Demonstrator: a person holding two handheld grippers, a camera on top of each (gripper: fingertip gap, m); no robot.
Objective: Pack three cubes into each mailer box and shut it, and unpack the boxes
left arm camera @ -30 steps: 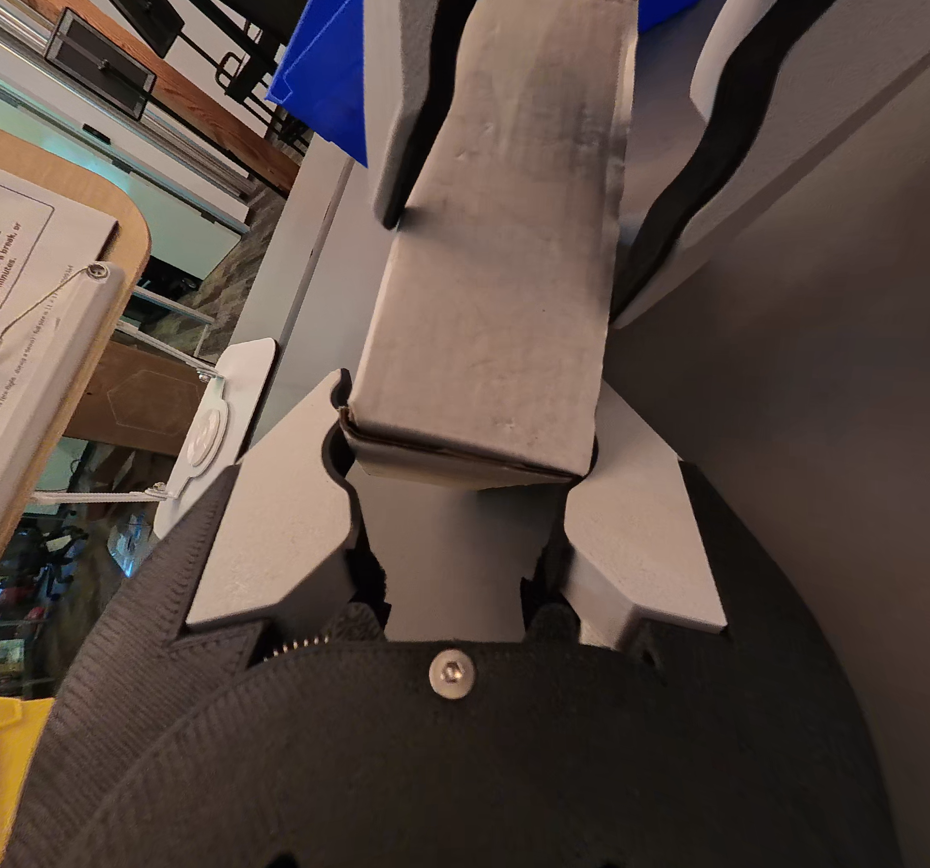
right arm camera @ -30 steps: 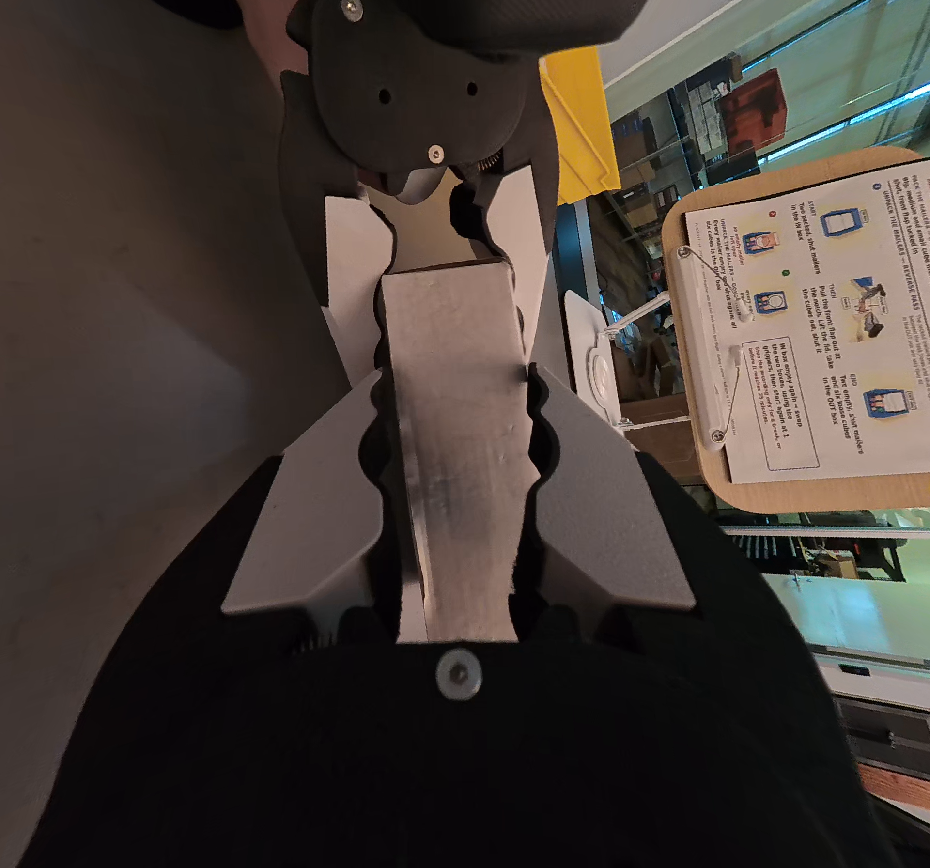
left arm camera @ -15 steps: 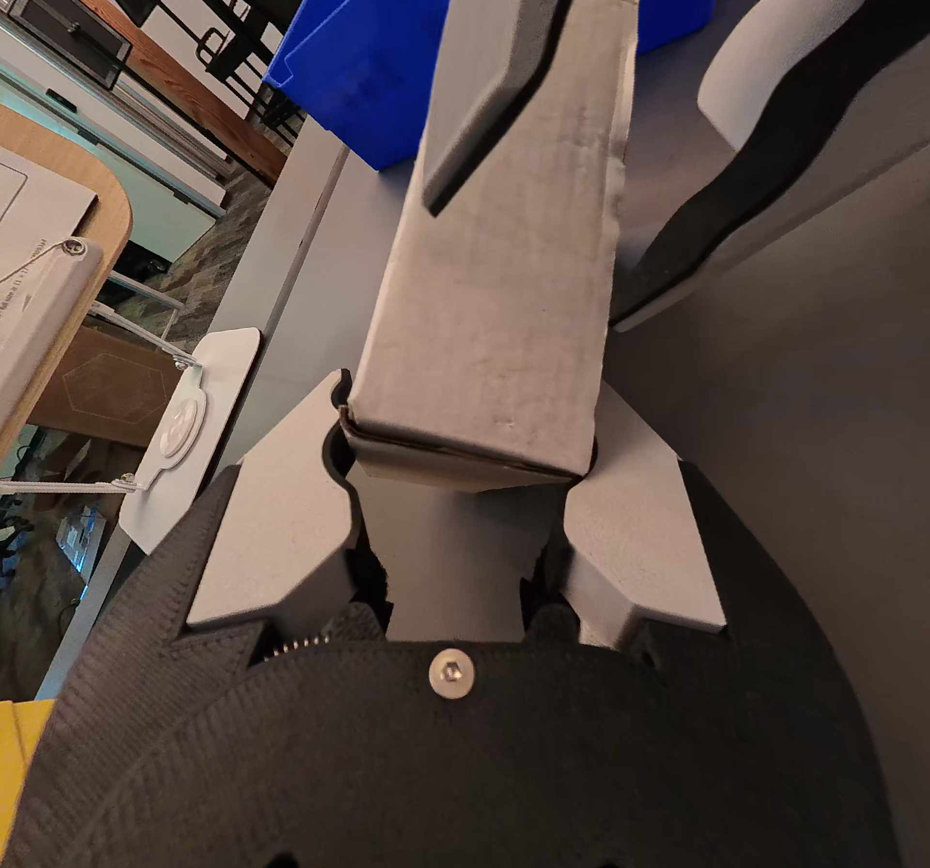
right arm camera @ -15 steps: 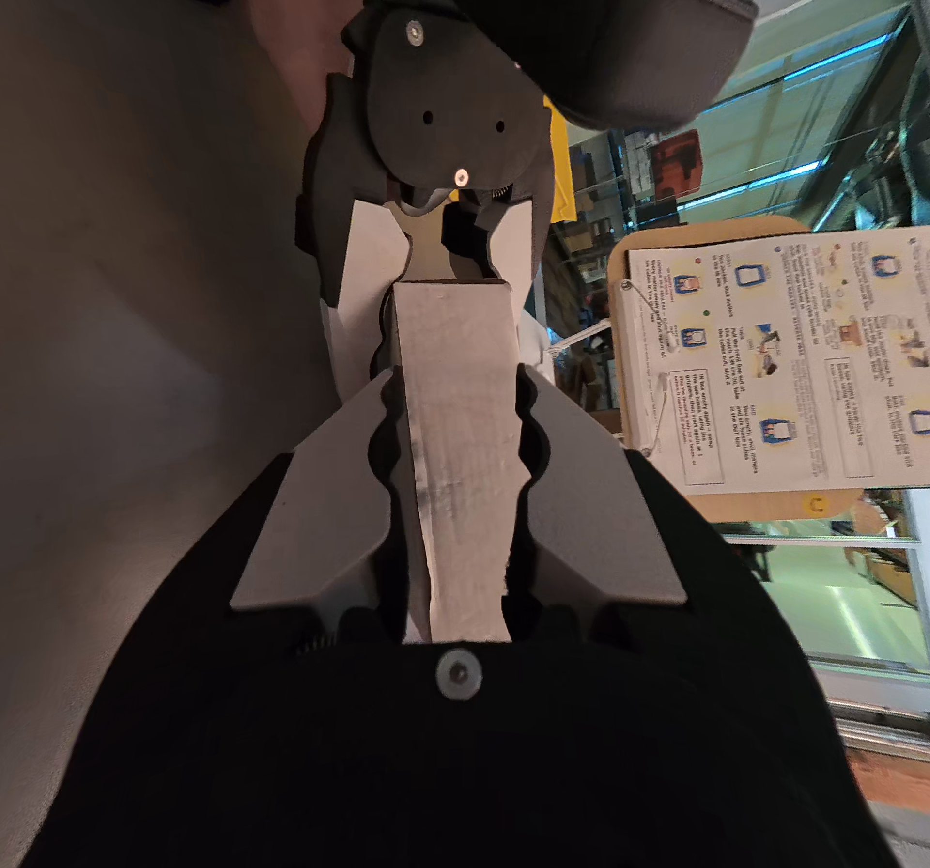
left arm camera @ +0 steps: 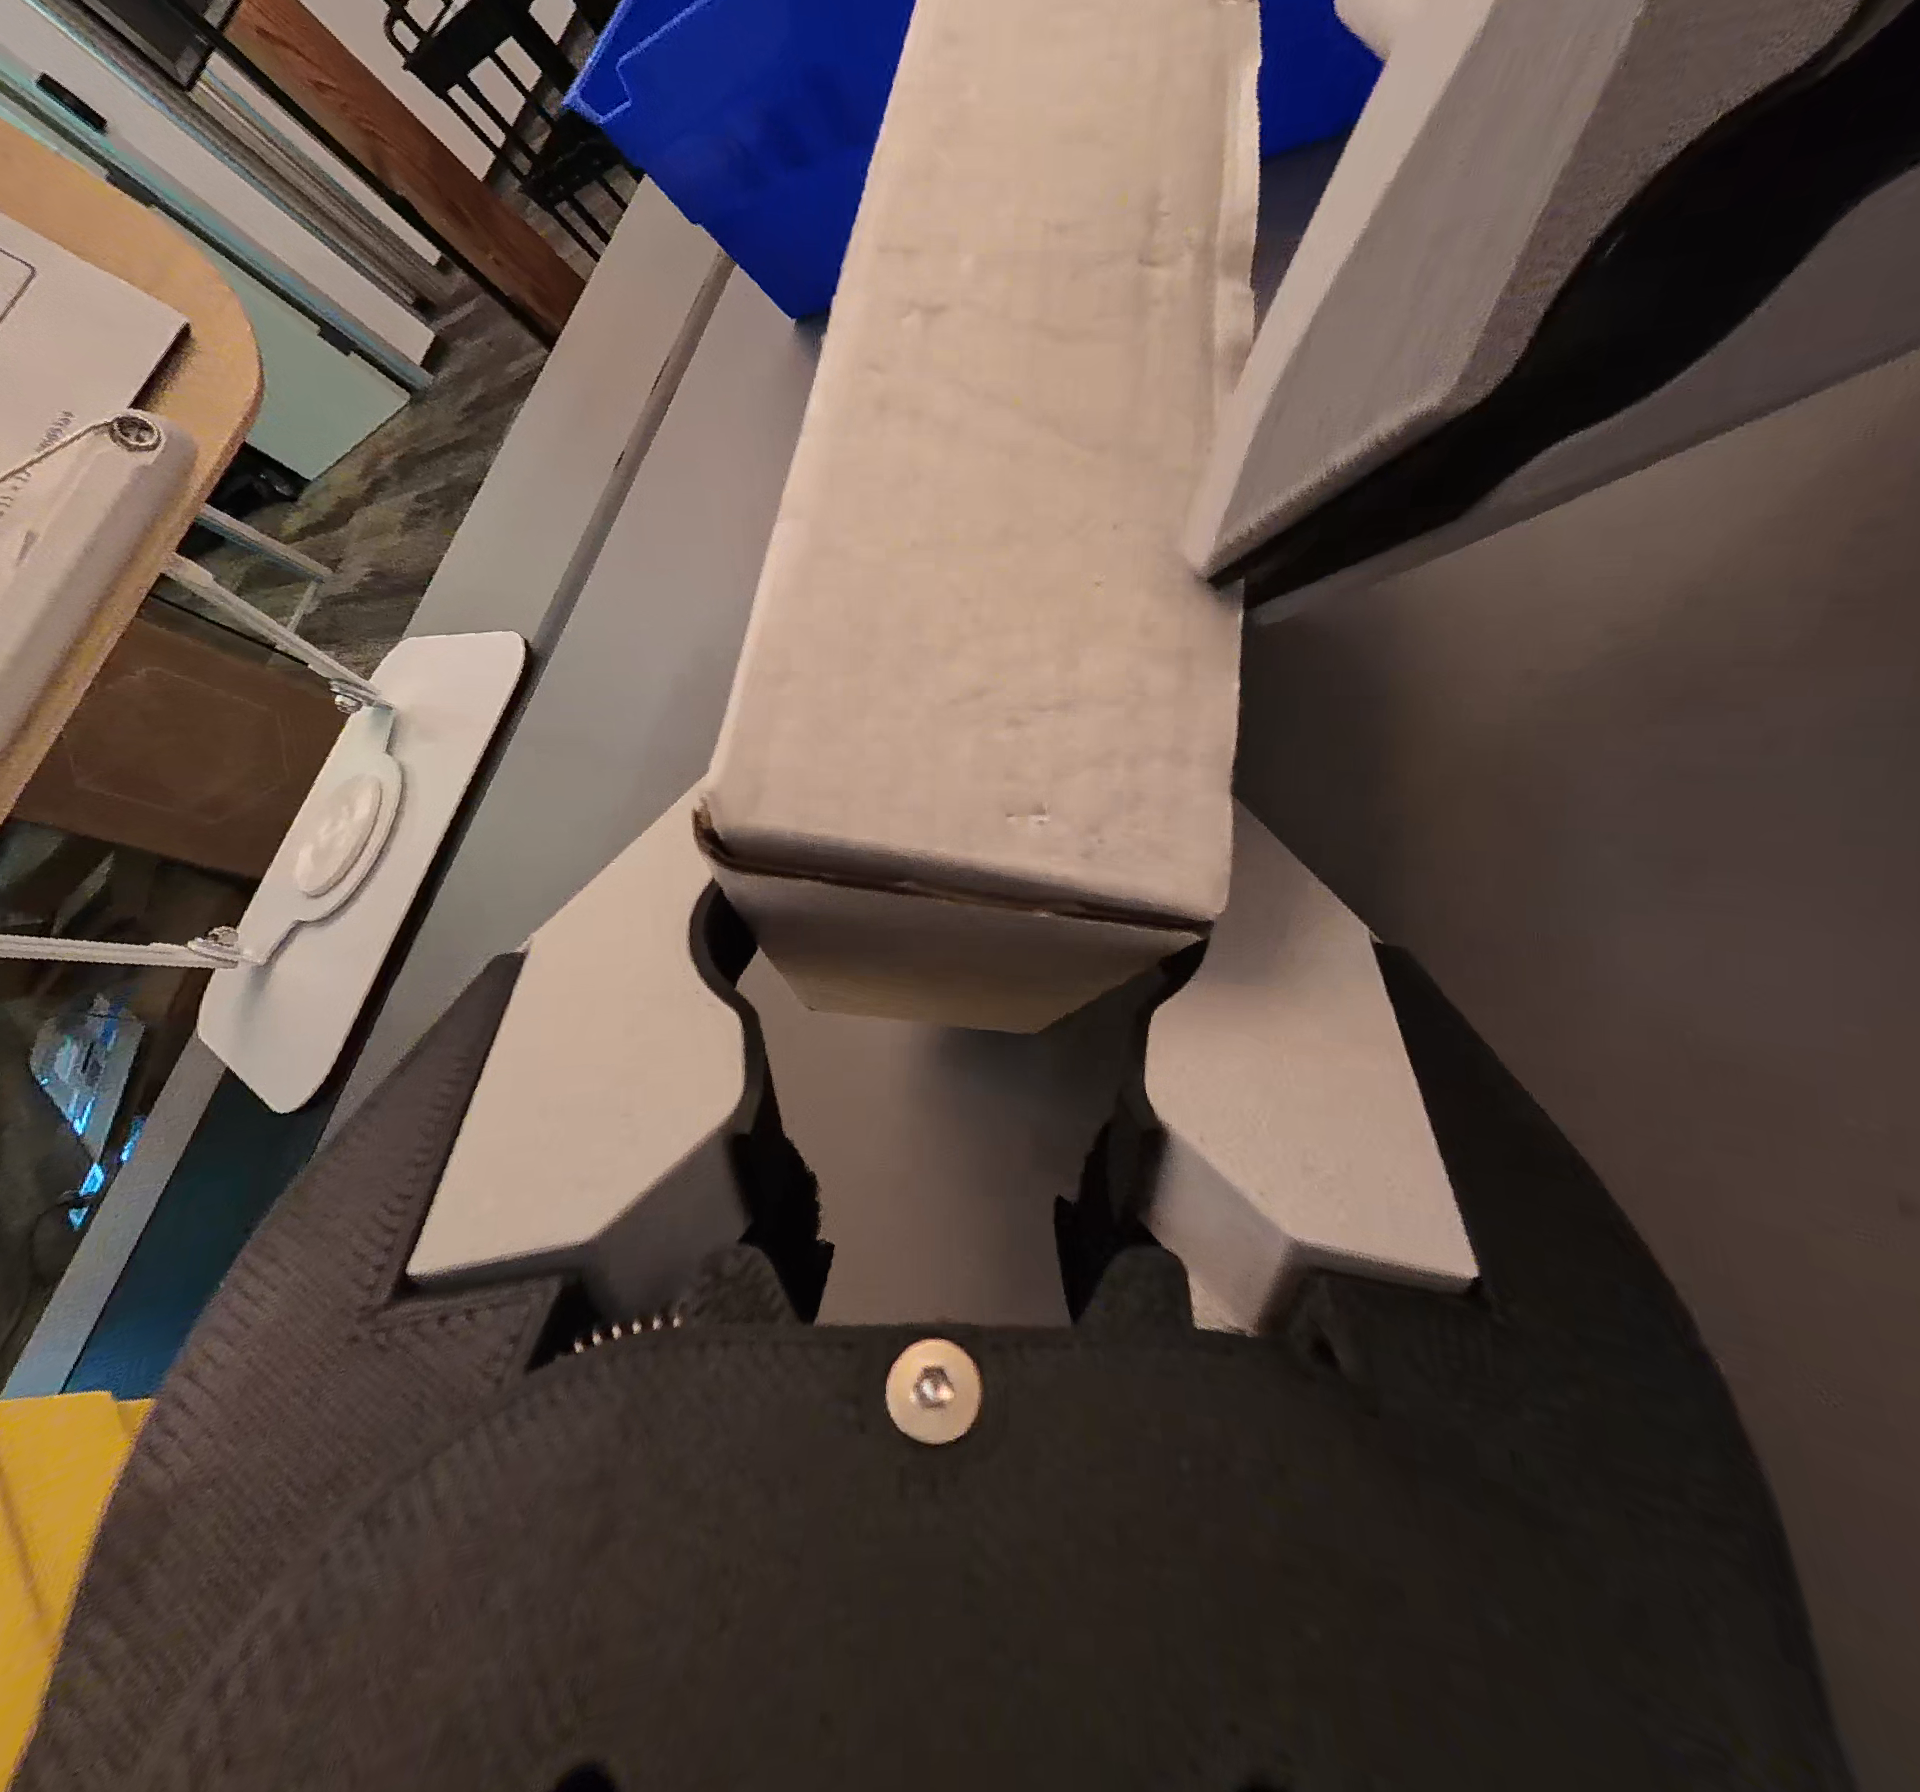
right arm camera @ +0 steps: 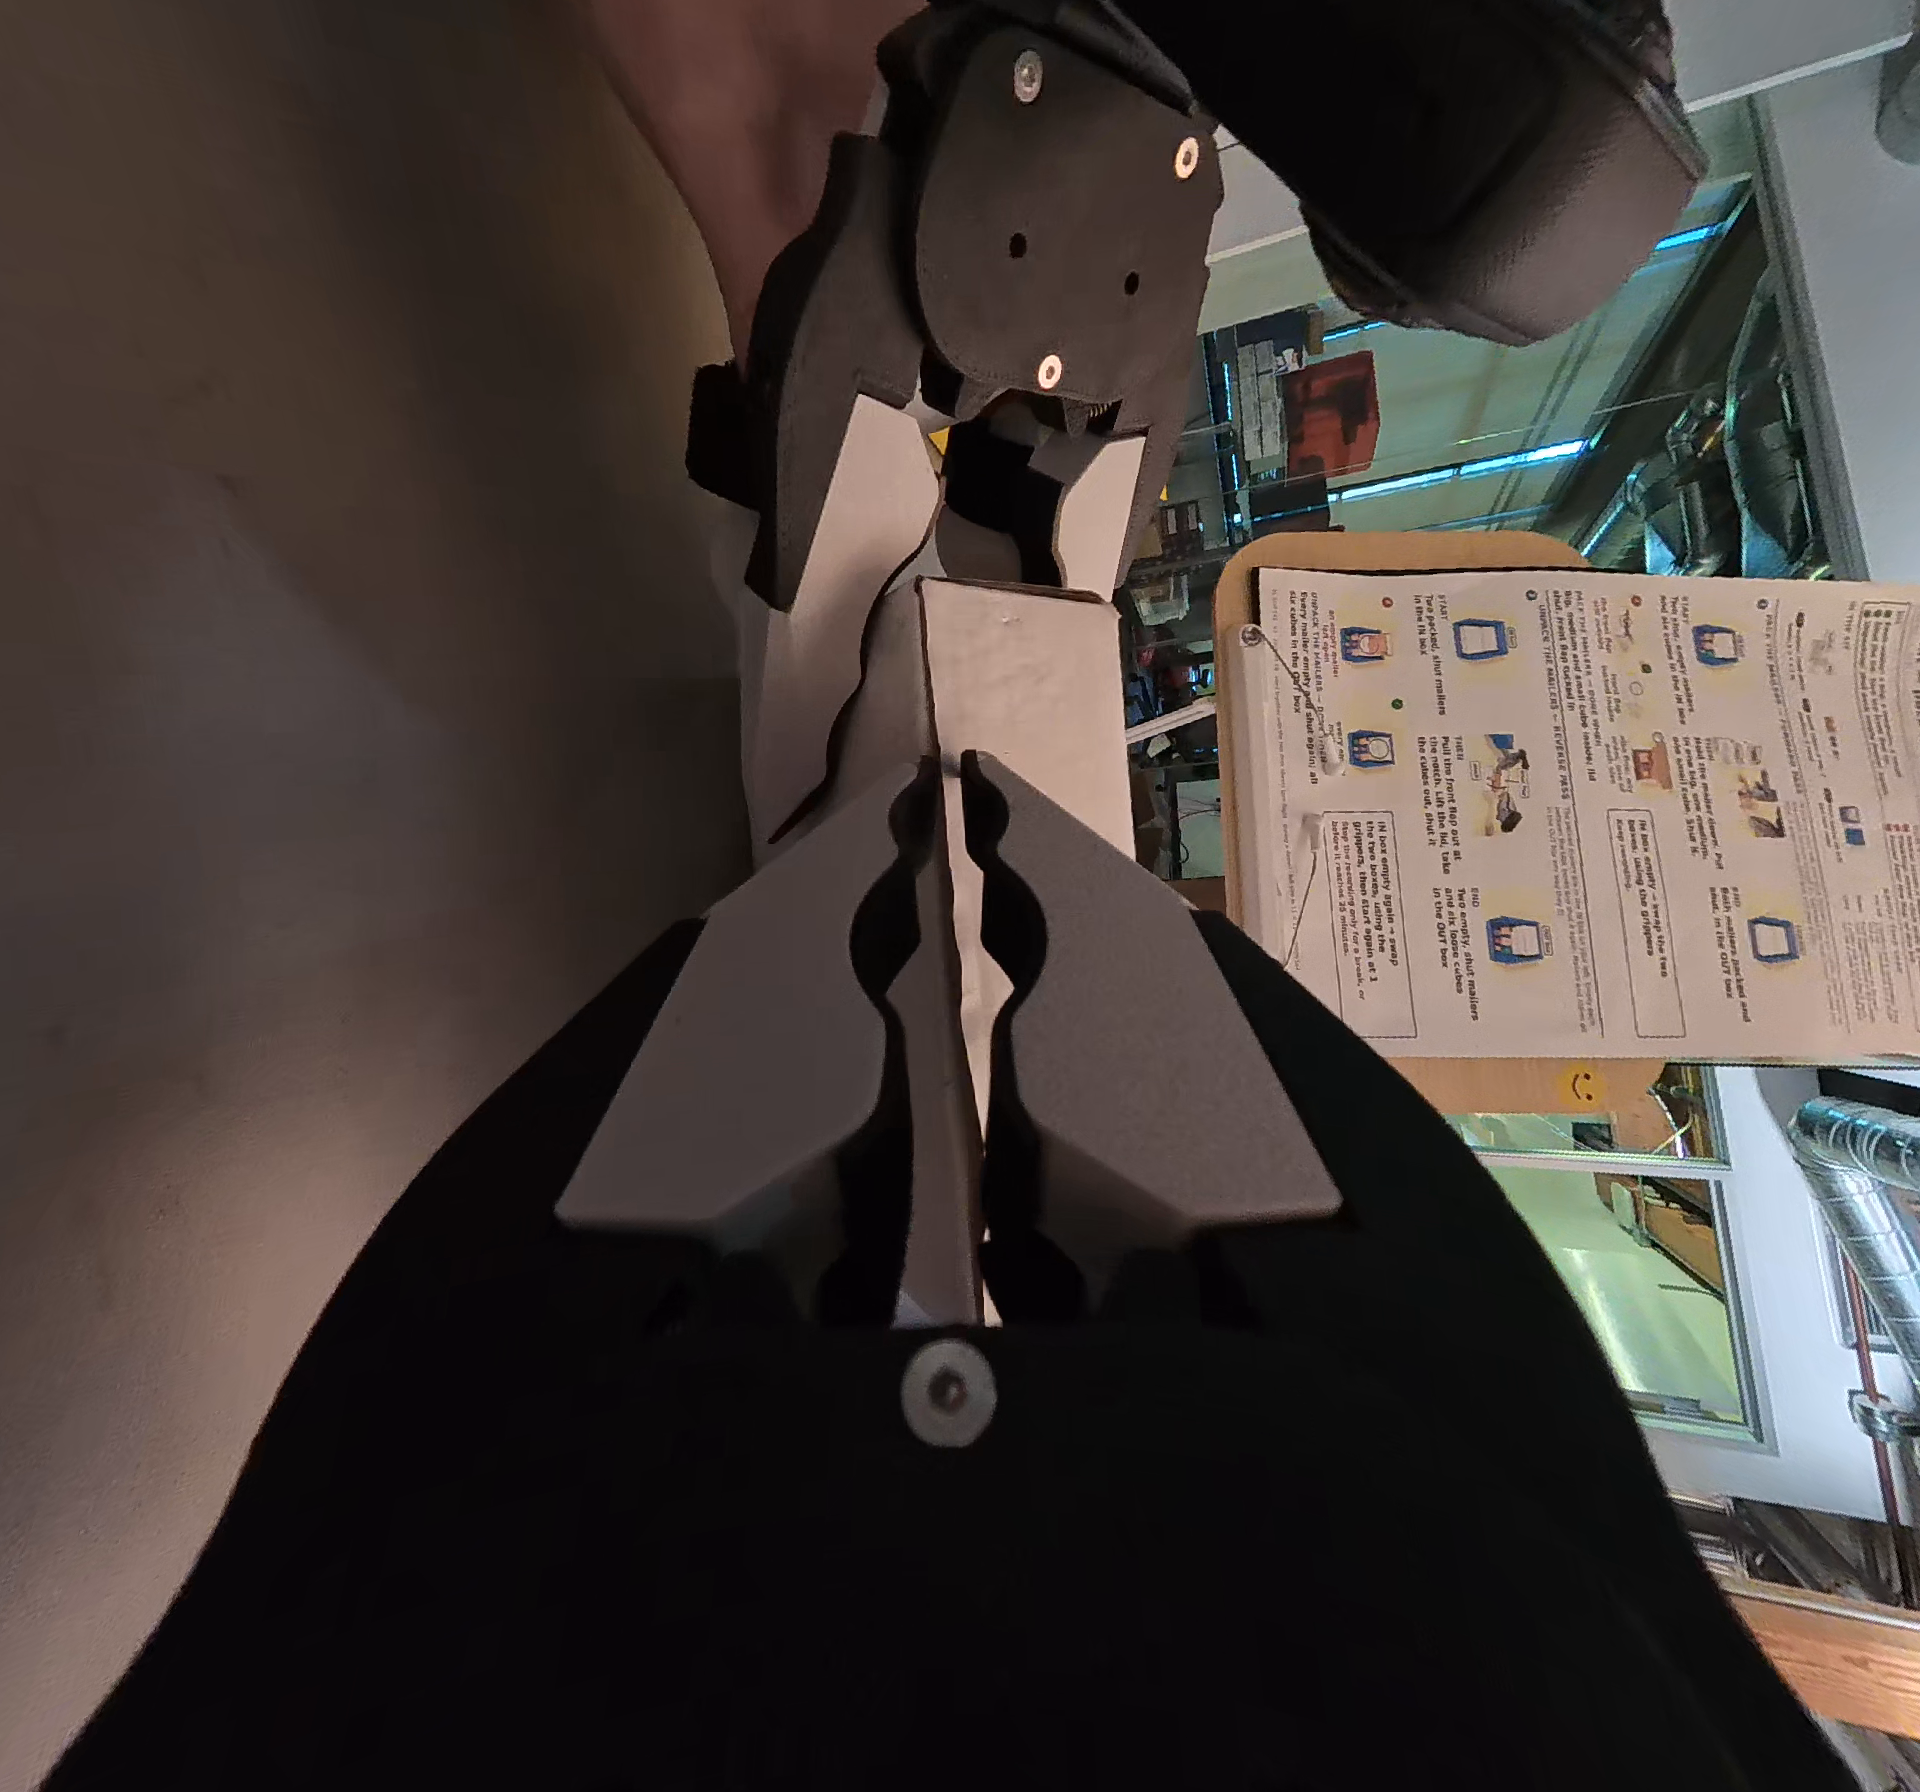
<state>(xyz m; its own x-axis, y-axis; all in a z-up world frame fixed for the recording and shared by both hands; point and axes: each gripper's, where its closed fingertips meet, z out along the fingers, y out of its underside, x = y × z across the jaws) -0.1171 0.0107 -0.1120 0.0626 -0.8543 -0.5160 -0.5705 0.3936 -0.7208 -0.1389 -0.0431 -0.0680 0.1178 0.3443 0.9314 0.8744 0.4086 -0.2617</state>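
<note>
A white cardboard mailer box is held in the air over the grey table, closed as far as I can see. My left gripper is shut on its near end, one finger on each side. In the right wrist view the box runs away from me, and the left gripper grips its far end. My right gripper is nearly closed on a thin cardboard edge of the box. One of its fingers lies along the box's right side. No cubes are in view.
A blue bin stands at the table's far side and a yellow bin at the near left. An instruction board on a white stand base is beside the table. A person's hand holds the left gripper.
My right gripper has gone from straddling the box's full width to pinching a thin edge of it, shifting to the box's right side. The left gripper keeps its hold.
</note>
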